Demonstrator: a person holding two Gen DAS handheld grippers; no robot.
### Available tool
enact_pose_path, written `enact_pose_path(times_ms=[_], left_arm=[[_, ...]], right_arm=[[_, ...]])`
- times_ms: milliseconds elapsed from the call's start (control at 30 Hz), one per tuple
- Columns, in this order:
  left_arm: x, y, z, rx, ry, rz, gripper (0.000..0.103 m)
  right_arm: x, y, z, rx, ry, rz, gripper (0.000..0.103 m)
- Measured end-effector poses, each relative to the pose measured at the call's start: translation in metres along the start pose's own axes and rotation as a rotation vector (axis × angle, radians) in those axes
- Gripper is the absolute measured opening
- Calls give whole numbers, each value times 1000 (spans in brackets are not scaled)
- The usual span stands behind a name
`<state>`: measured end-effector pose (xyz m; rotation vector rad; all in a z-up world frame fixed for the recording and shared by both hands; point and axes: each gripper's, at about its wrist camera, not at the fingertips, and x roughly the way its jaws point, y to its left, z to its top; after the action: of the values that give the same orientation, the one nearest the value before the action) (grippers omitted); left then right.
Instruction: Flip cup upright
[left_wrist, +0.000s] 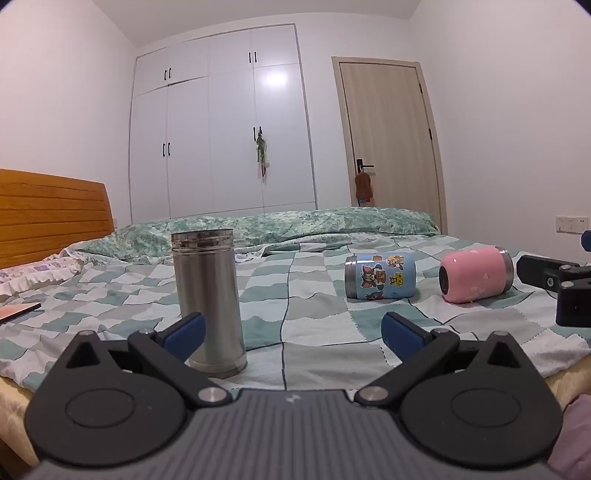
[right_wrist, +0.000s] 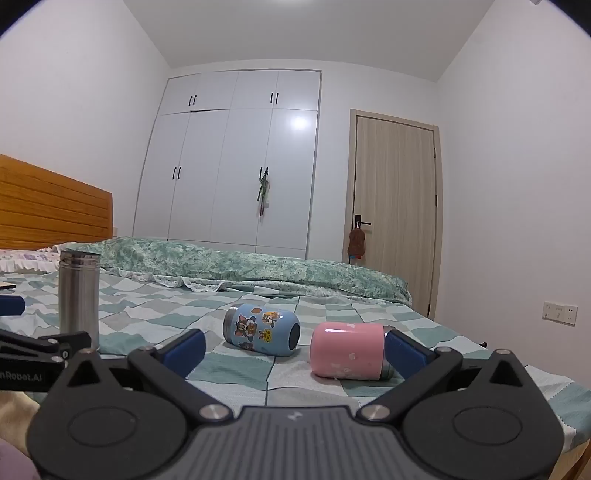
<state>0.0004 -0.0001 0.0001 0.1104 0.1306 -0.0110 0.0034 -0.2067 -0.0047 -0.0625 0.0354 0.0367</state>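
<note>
A tall steel cup (left_wrist: 207, 302) stands upright on the checked bedspread, just beyond my left gripper's left finger; it also shows in the right wrist view (right_wrist: 78, 295). A blue cartoon cup (left_wrist: 380, 275) lies on its side mid-bed, also in the right wrist view (right_wrist: 263, 329). A pink cup (left_wrist: 476, 274) lies on its side to its right, also in the right wrist view (right_wrist: 347, 355). My left gripper (left_wrist: 291, 332) is open and empty. My right gripper (right_wrist: 295, 350) is open and empty, its right finger beside the pink cup's mouth end.
The checked bedspread (left_wrist: 314, 332) covers the bed, with a green quilt (left_wrist: 295, 221) bunched along the far side. A wooden headboard (left_wrist: 48, 214) is at left. A flat dark object (left_wrist: 18, 310) lies at far left. Wardrobe and door stand behind.
</note>
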Motion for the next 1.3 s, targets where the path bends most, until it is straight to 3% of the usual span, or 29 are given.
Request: enact_pose_path(times_ms=[1300], left_arm=[[0, 3, 0, -21, 0, -11, 103]], right_arm=[[1, 1, 0, -3, 7, 0, 103]])
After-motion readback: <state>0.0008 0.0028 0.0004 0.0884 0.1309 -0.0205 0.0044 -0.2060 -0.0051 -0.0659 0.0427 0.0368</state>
